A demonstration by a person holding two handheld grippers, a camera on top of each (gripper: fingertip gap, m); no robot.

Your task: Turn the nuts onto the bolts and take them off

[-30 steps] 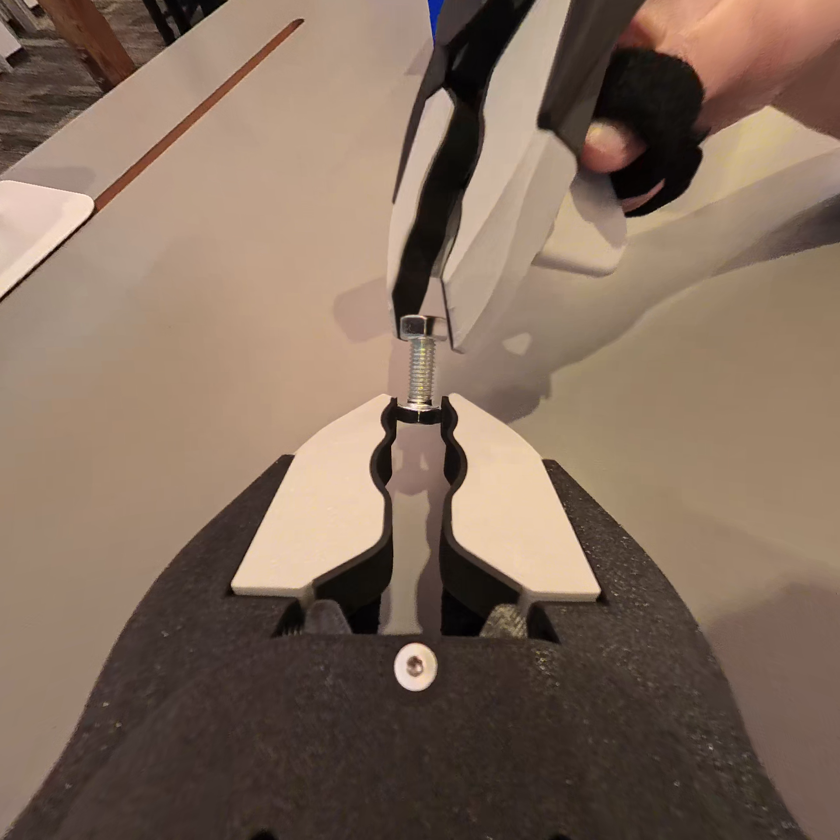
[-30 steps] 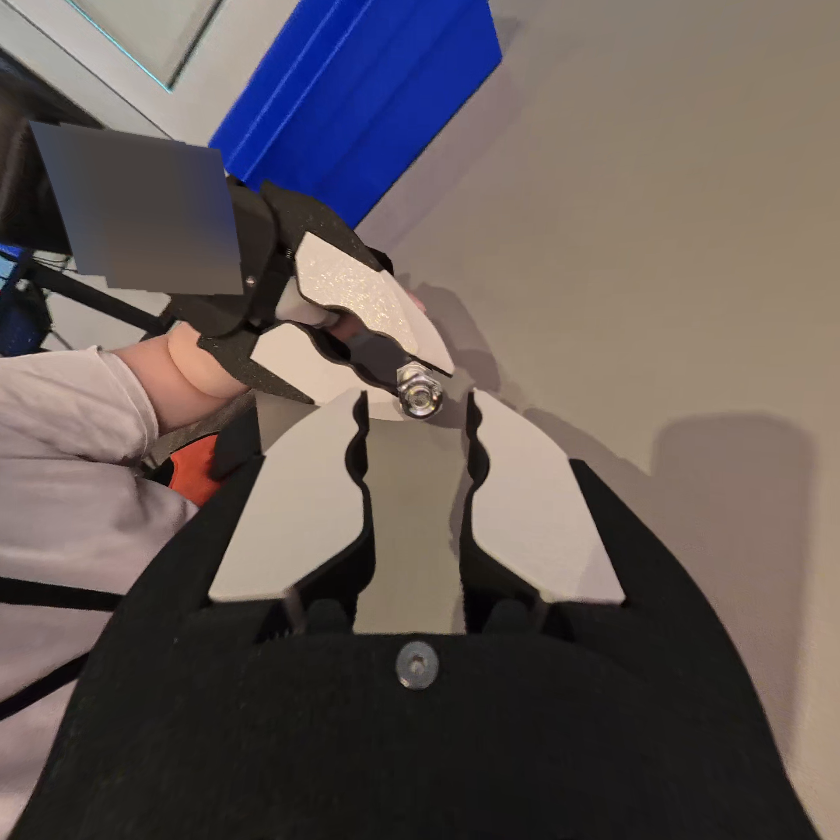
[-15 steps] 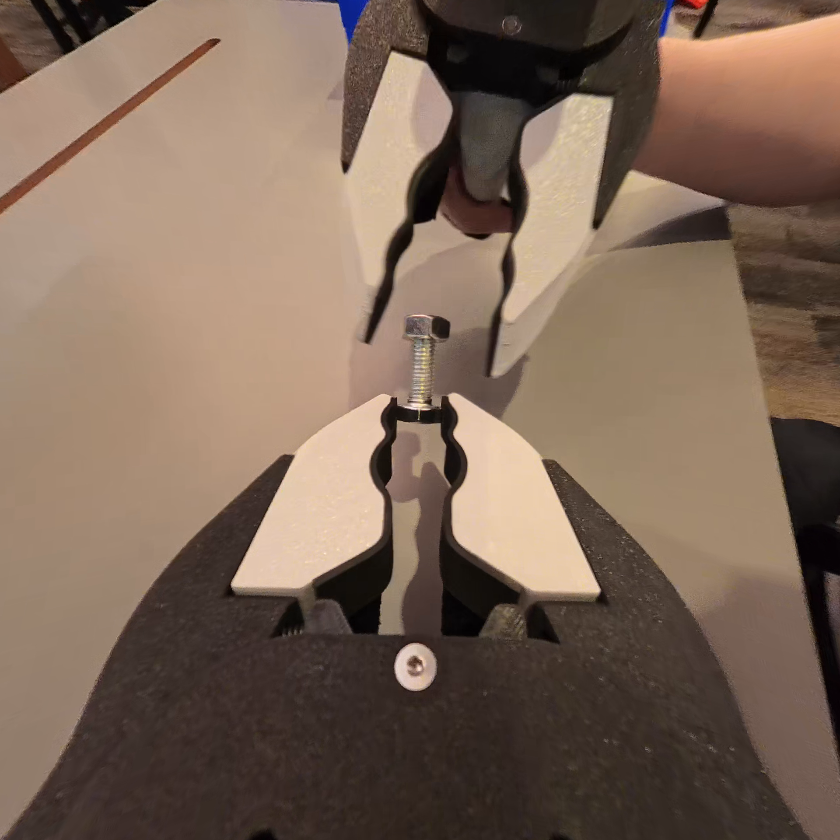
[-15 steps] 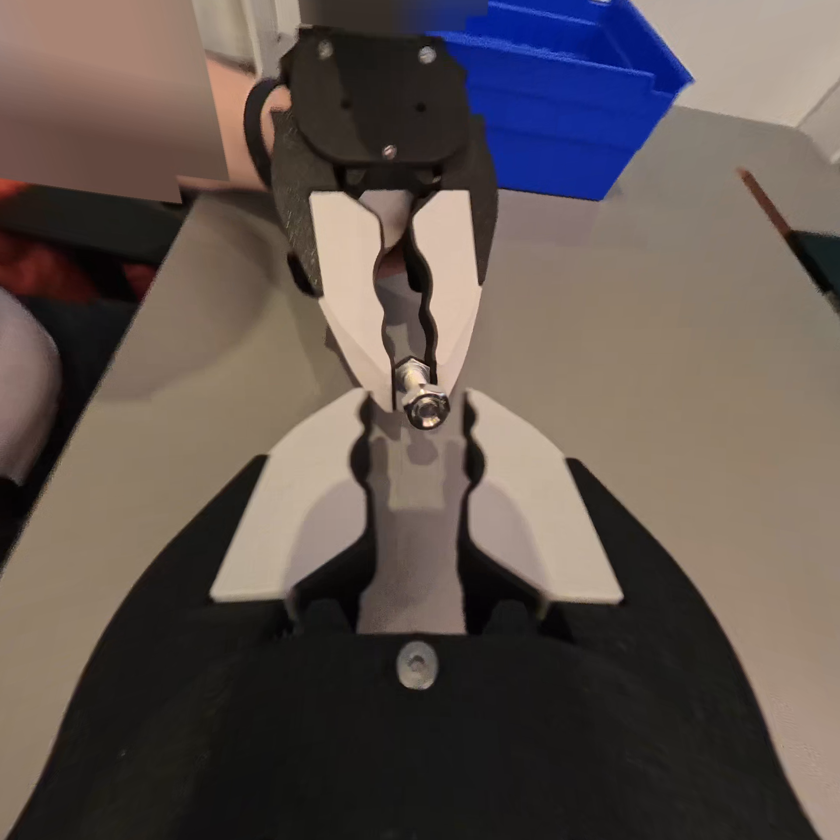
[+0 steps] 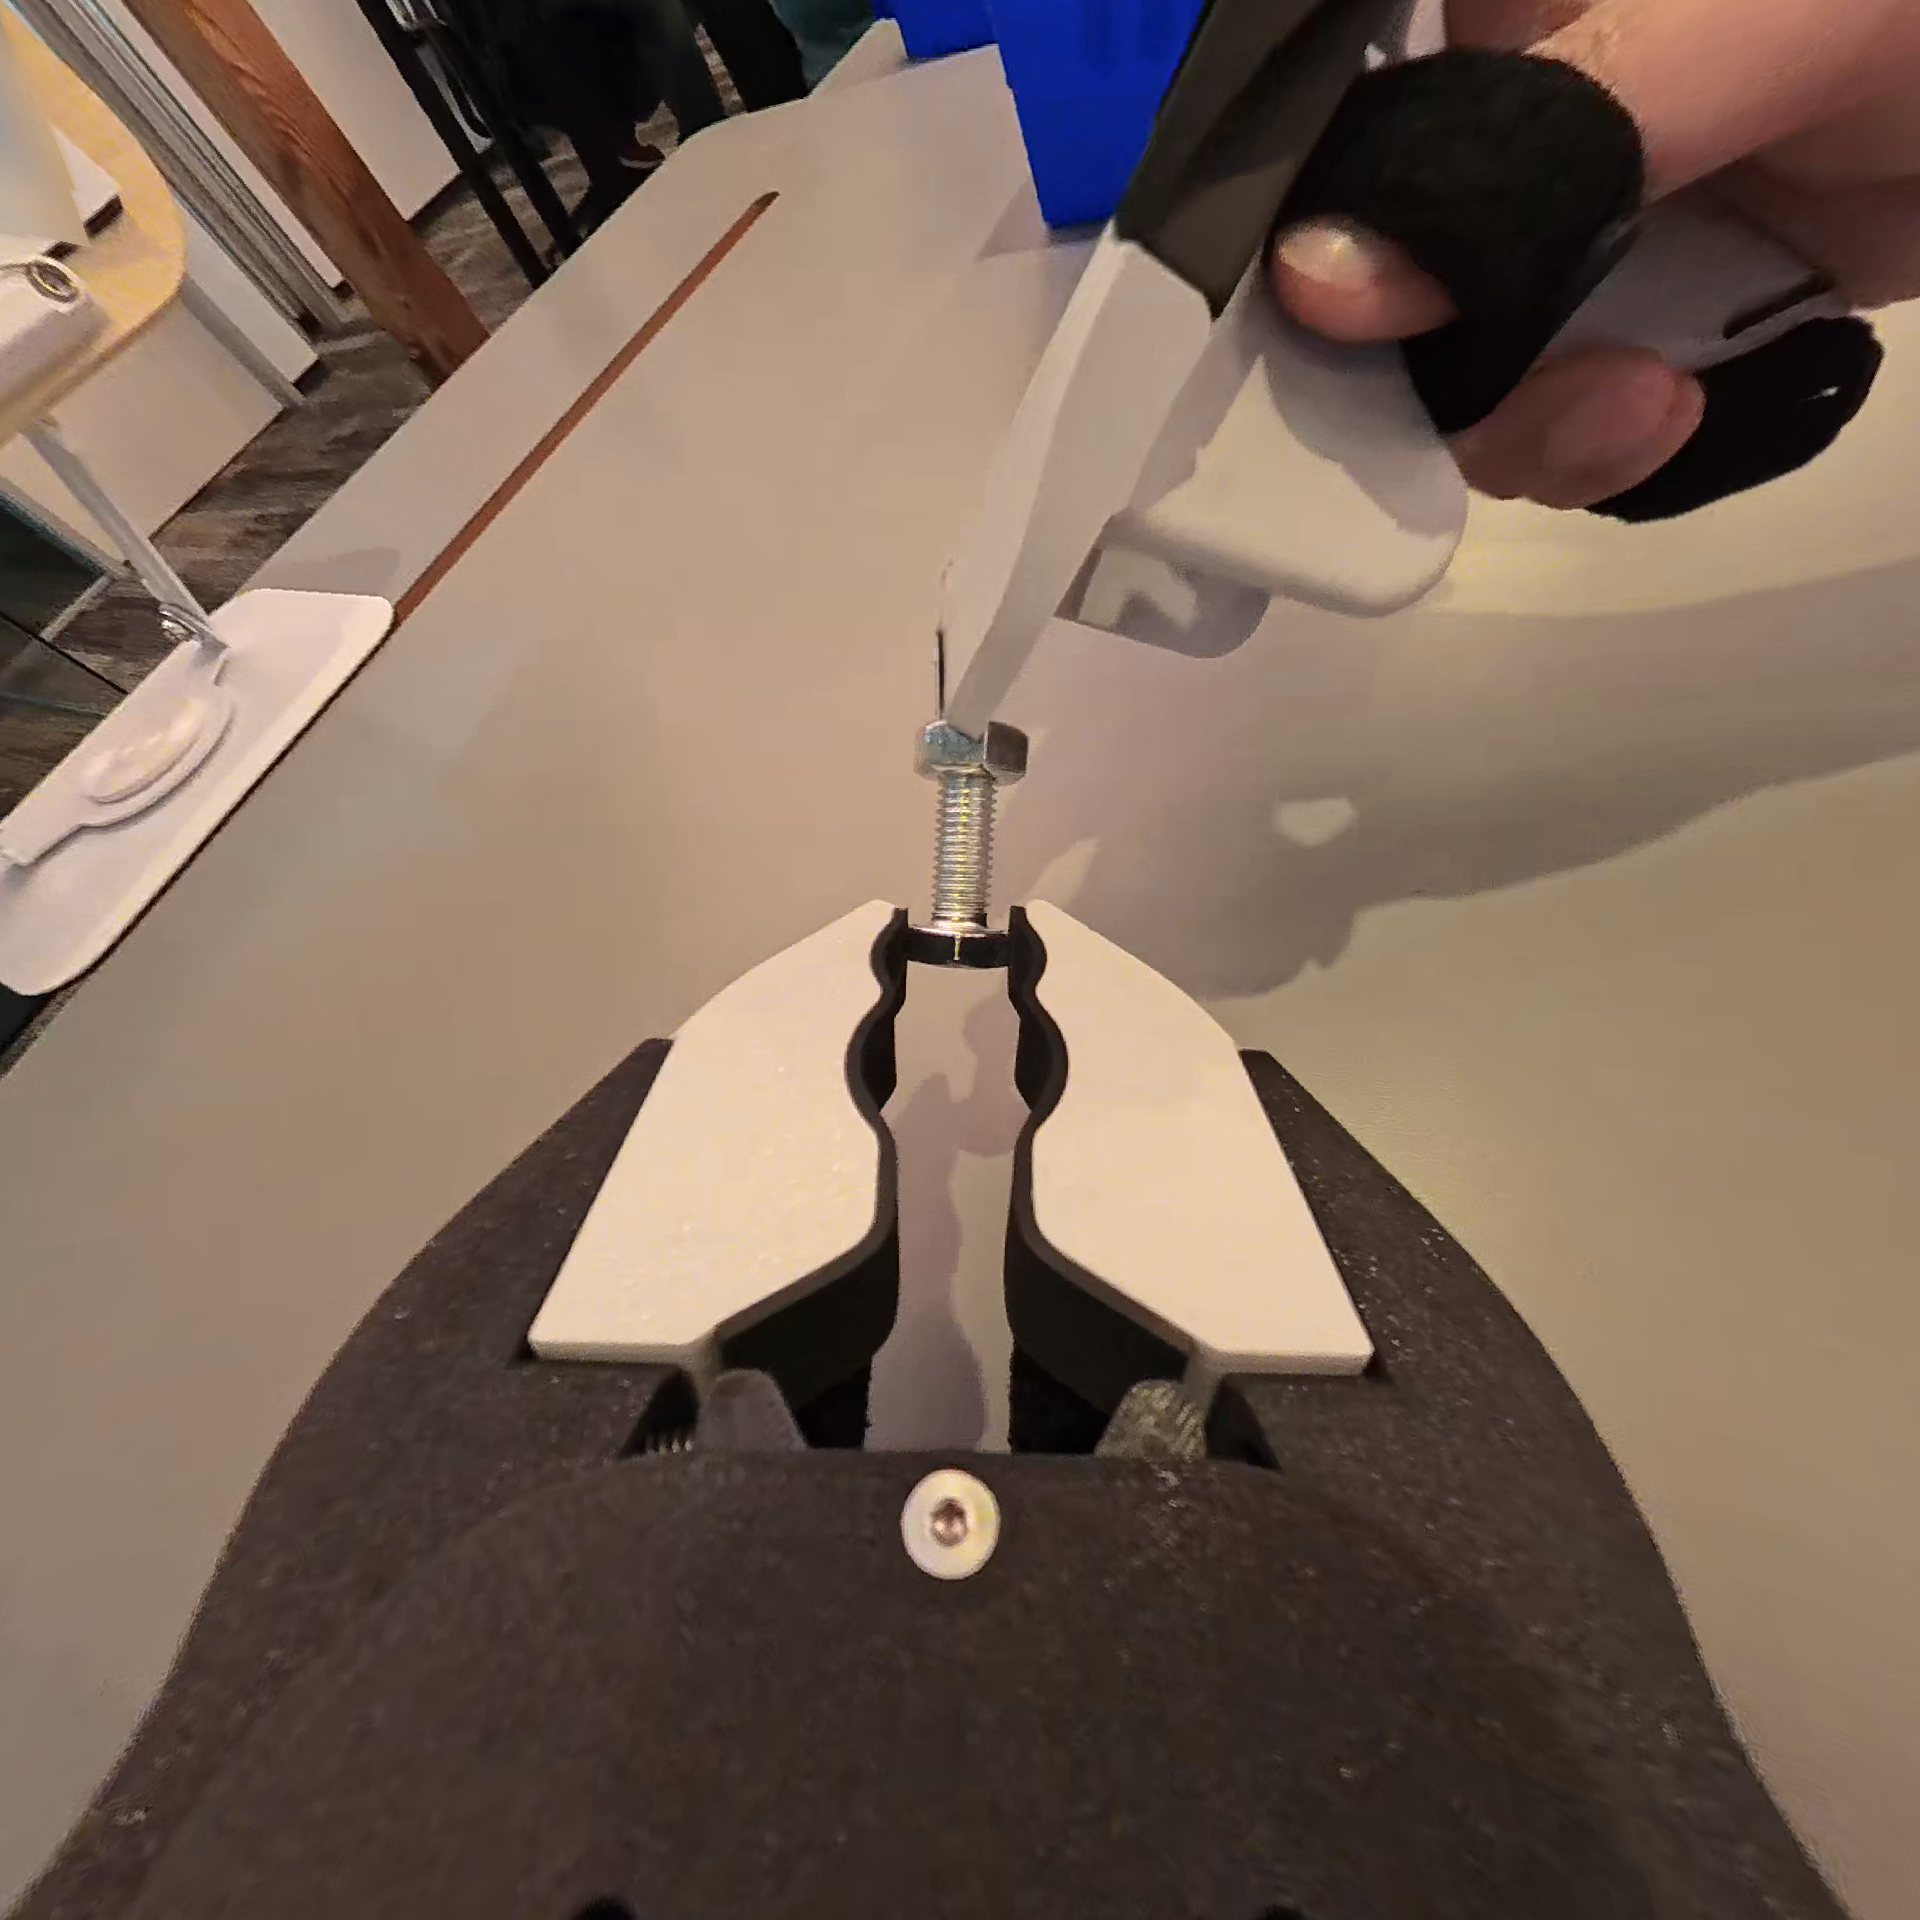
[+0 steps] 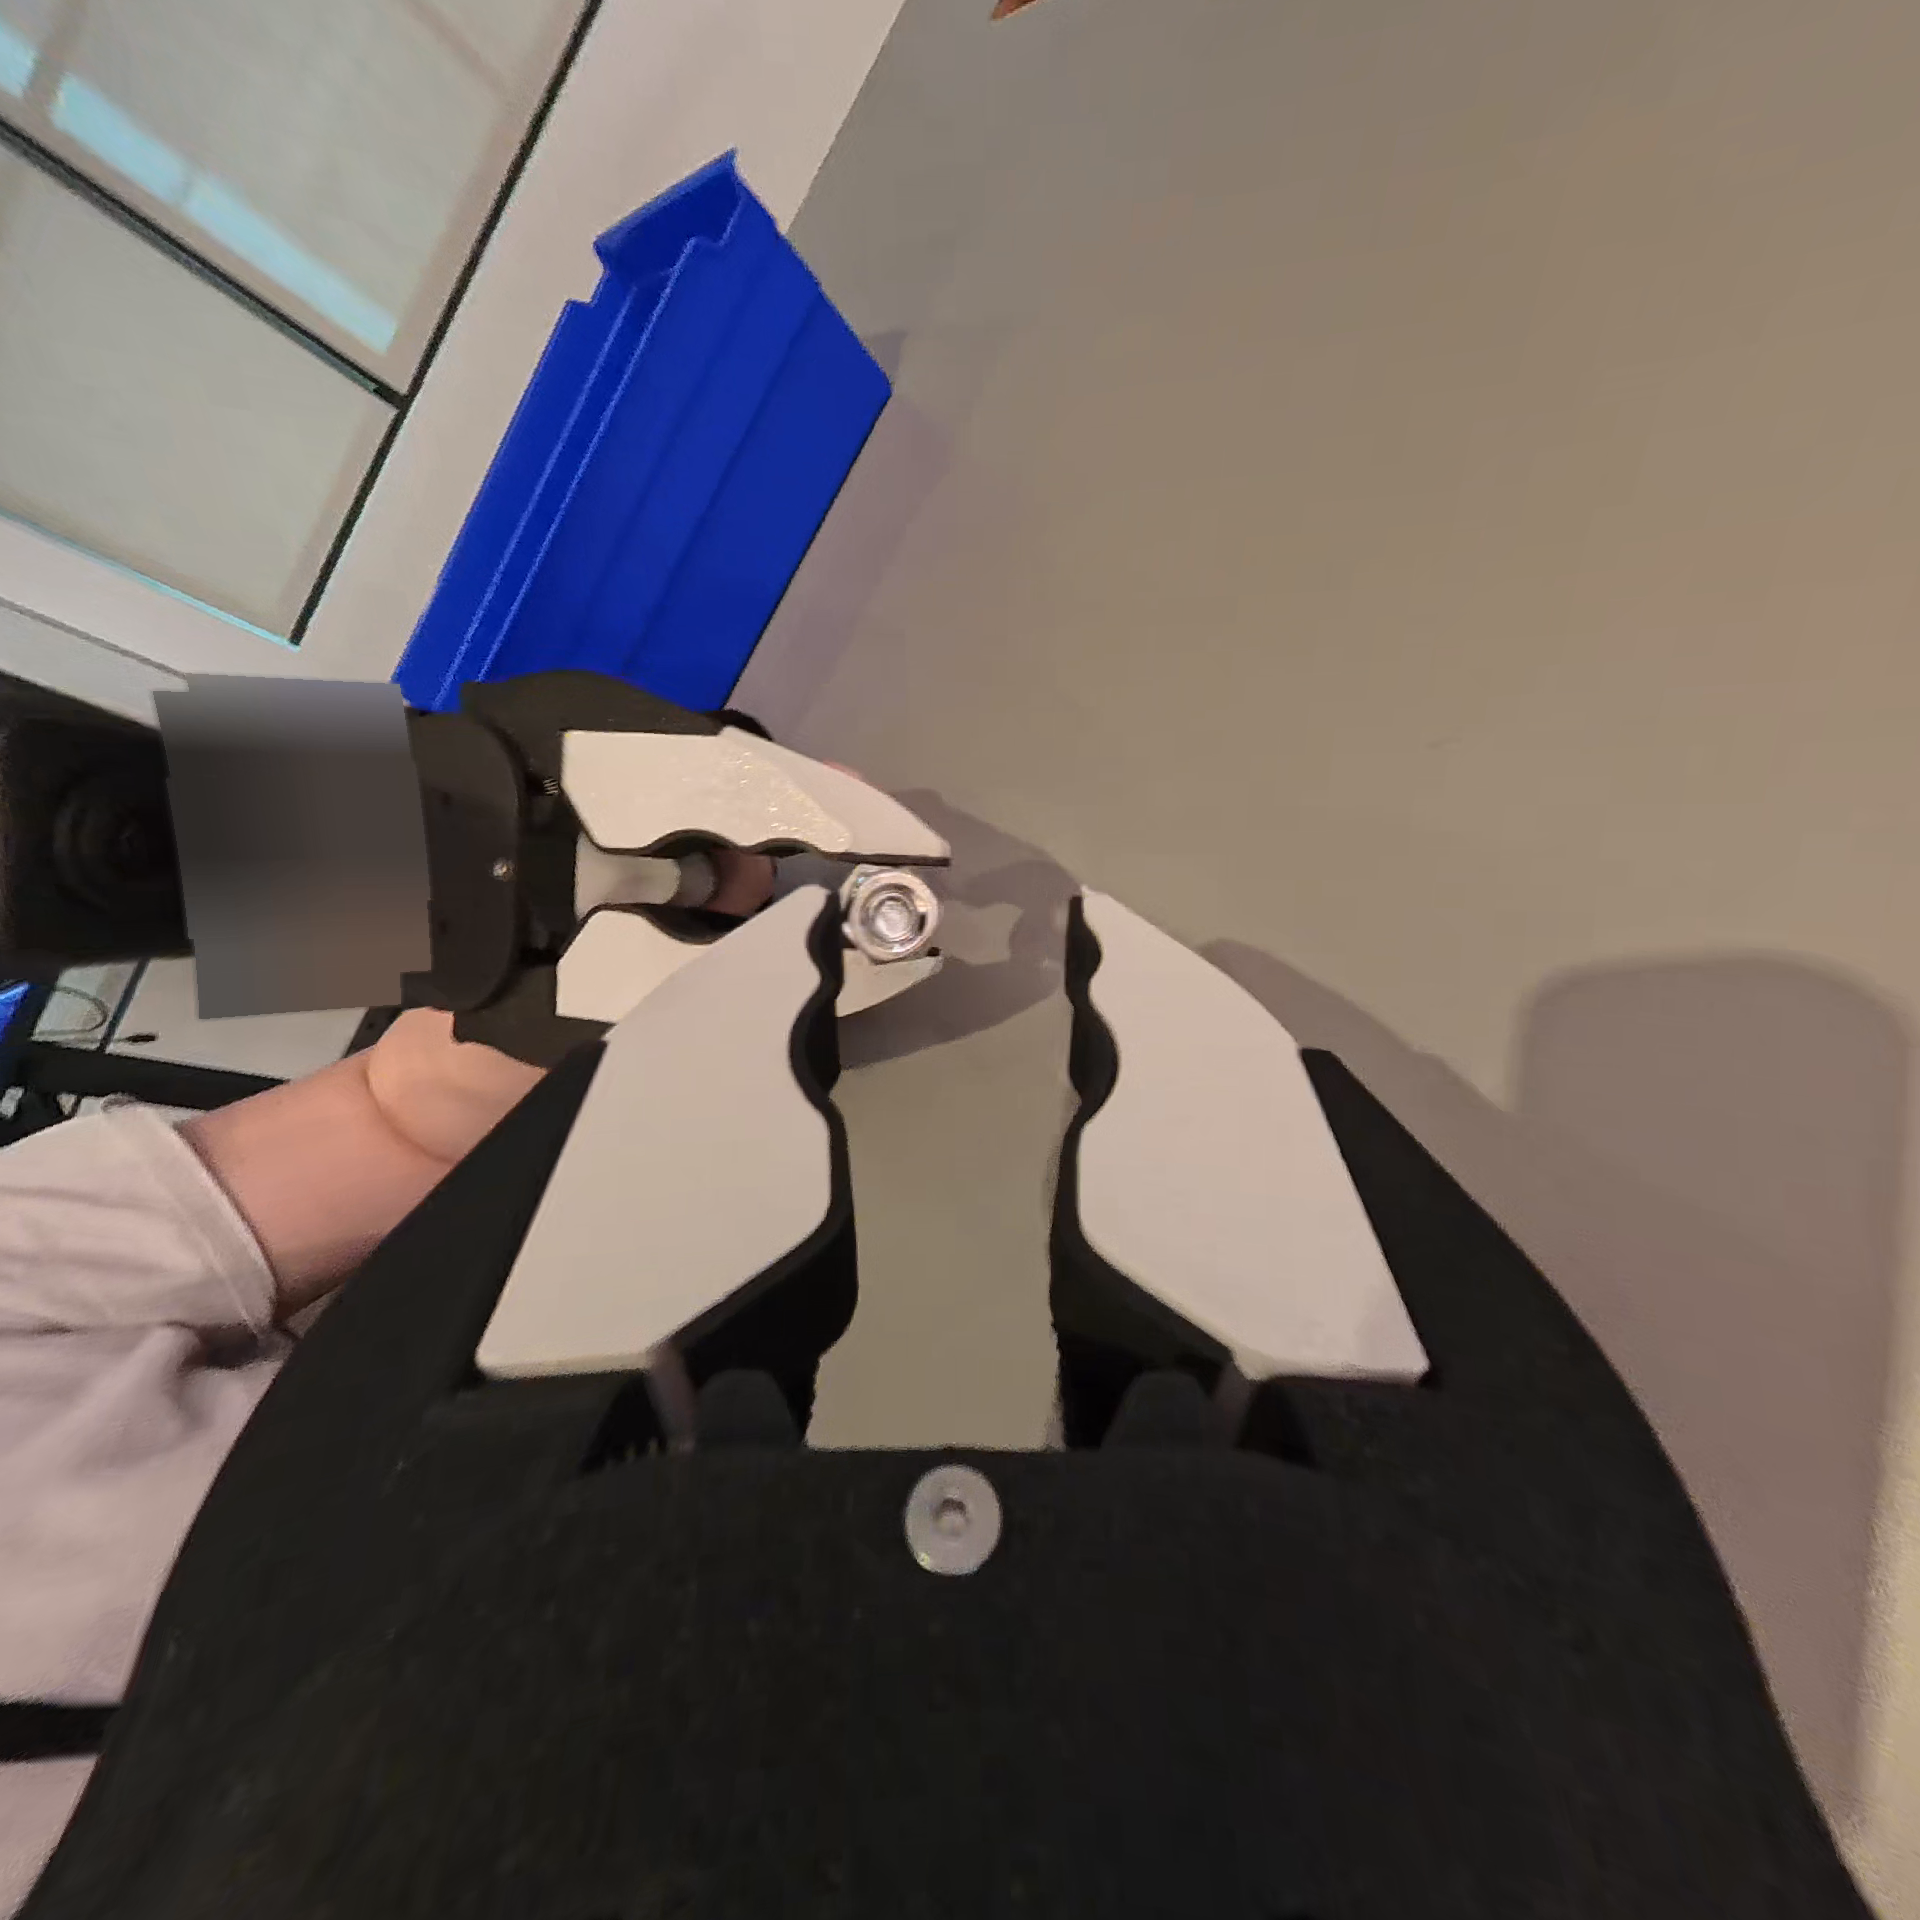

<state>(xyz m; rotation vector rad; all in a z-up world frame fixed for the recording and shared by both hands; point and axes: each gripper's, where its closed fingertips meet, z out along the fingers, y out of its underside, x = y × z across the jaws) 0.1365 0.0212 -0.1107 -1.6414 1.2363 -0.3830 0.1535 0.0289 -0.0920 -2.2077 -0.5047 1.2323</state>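
While the left gripper (image 5: 958, 925) clenches the nut (image 5: 958, 943) at its fingertips, the bolt (image 5: 966, 821) stands up from the nut, head uppermost, above the grey table (image 5: 623, 623). The right gripper (image 6: 948, 914) is spread apart, one fingertip touching the bolt head (image 6: 891, 916), the other clear of it. A blue bin (image 6: 665, 499) sits behind.

Shiny silver bolt (image 5: 964, 831), white fingers (image 5: 748, 1164) on grainy black gripper bodies, plain grey table (image 5: 520, 727), bright blue bin (image 6: 665, 499), black finger straps (image 5: 1455, 187).
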